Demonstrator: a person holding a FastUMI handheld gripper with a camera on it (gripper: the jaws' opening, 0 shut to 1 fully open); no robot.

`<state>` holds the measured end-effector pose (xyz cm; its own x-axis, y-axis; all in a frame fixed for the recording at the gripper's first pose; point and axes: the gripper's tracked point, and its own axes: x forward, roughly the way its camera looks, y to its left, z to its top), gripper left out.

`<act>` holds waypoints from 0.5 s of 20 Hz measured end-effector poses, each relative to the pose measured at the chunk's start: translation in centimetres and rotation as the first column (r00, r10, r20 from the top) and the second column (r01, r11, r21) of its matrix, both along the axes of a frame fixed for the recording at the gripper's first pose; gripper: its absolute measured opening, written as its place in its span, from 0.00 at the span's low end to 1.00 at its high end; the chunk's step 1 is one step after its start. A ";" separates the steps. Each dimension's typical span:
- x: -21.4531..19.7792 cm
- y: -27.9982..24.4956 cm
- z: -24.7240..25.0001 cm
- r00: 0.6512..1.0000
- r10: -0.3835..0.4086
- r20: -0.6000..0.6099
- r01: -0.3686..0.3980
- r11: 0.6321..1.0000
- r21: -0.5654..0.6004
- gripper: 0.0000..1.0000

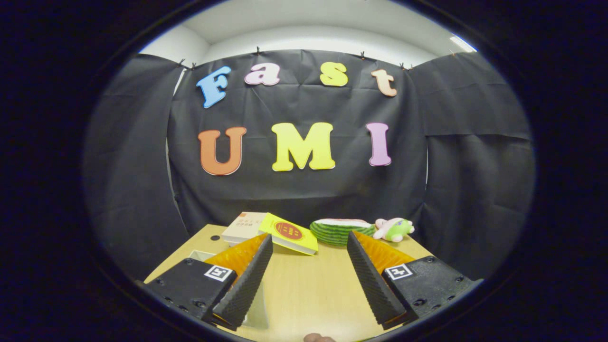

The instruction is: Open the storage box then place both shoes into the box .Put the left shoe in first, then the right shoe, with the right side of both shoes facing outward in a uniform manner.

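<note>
My gripper [309, 240] stands open above the wooden table [304, 285], with nothing between its fingers. A white edge of a box-like thing [199, 255] peeks out beside and under the left finger [247, 280]; I cannot tell if it is the storage box. A small rounded bit [318, 337] shows at the near table edge between the fingers; what it is I cannot tell.
At the table's far end lie a white book [244, 227] and a yellow book [289, 233] leaning on it. A watermelon-slice plush [339, 230] and a small green-and-pink plush toy [394, 229] sit to their right, beyond the right finger.
</note>
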<state>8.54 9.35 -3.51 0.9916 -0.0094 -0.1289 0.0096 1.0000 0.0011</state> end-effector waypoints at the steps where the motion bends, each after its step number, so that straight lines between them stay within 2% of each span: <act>1: -0.4 -0.2 0.2 1.000 0.003 0.016 -0.003 1.000 0.001 1.00; 6: -2.3 -1.3 -0.4 0.999 0.008 0.039 -0.009 1.000 0.012 1.00; 10: -2.9 -3.4 -0.8 0.997 -0.016 0.069 0.017 1.000 -0.003 1.00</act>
